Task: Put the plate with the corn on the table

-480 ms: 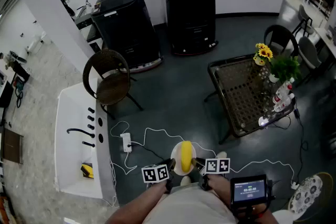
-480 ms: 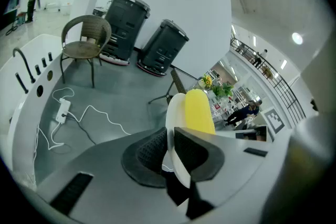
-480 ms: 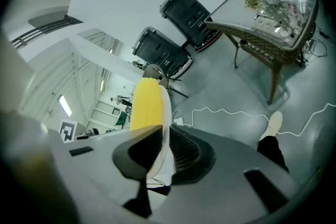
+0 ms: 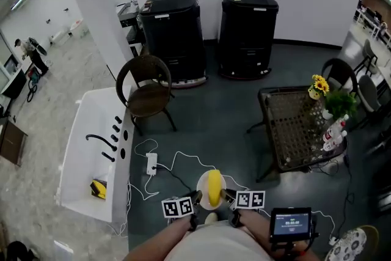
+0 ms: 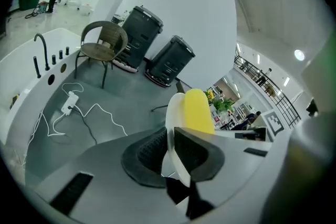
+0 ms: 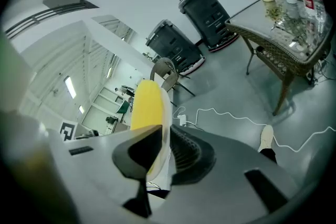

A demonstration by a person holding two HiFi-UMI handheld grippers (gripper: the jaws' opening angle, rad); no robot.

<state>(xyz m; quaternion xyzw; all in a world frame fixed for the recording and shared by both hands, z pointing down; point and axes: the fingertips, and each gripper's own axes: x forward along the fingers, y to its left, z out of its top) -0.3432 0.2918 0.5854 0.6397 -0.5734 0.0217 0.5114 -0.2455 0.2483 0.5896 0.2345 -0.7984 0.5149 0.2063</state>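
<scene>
- Between the two grippers, low and close in front of the body: plate point(image 4: 203, 183) with the corn point(image 4: 214, 187) lying along its middle, carried well clear of the floor.
- Left gripper point(image 4: 196, 196) clenched on the plate's rim on its own side, rim pinched between the jaws.
- Right gripper point(image 4: 228, 195) clenched likewise on the opposite rim.
- Table point(image 4: 292, 131) well ahead and off to the right of the right gripper, not yet reached.
- Flowers point(image 4: 317, 85) and bottles point(image 4: 333, 131) crowded along the table's far right side, a long way beyond both grippers.
- Best done with both clamps equally firm and level, to stop any rolling of the corn.
- Worth stepping carefully past the power strip point(image 4: 151, 163) and its cables, ahead and left of the left gripper.
- Sensible to aim for the bare near part of the tabletop, lower flat, then let go on both sides together.
- Depth of each bite on the rim hard to judge.
- Underside of the plate hidden, and the floor straight below it blocked in the head view.
</scene>
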